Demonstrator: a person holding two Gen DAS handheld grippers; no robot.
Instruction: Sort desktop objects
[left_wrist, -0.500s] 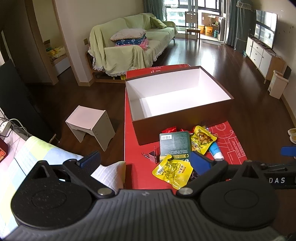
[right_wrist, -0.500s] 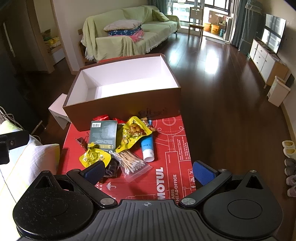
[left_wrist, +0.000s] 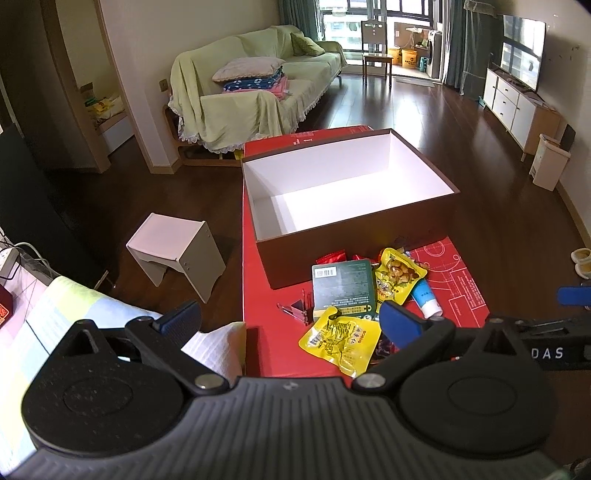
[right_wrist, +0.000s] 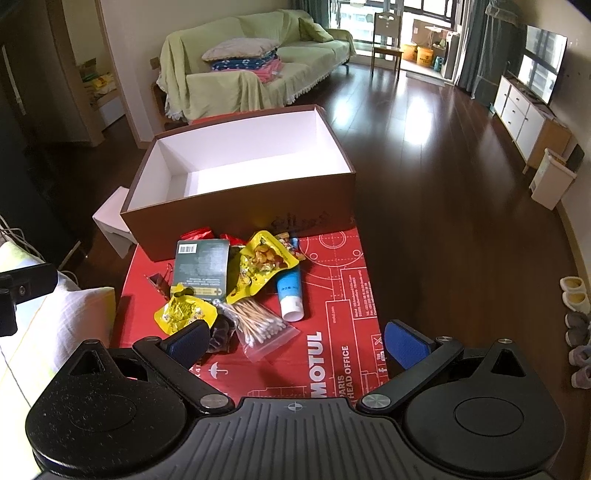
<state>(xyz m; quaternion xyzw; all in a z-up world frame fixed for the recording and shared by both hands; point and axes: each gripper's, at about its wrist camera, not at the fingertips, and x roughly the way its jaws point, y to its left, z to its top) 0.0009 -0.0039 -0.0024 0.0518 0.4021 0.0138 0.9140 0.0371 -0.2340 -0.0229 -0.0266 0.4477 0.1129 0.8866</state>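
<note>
A brown box (left_wrist: 369, 236) (right_wrist: 236, 218) with a white inside stands open and empty on the red table (left_wrist: 255, 295) (right_wrist: 332, 280). In front of it lies a heap: a dark green booklet (left_wrist: 343, 286) (right_wrist: 201, 267), two yellow snack packets (left_wrist: 341, 341) (right_wrist: 264, 264), a blue-and-white tube (left_wrist: 426, 297) (right_wrist: 290, 295) and a bag of cotton swabs (right_wrist: 258, 325). My left gripper (left_wrist: 290, 317) hovers open above the table's near left edge. My right gripper (right_wrist: 295, 341) hovers open just short of the swab bag. Neither holds anything.
A white stool (left_wrist: 177, 251) stands on the dark floor left of the table. A pale cushion (right_wrist: 48, 332) lies at the near left. A green-covered sofa (left_wrist: 258, 96) is behind the box. White cabinets (right_wrist: 524, 114) and several slippers (right_wrist: 576, 306) line the right wall.
Both views have shifted only slightly; the heap and the box have not moved. Both grippers stay open.
</note>
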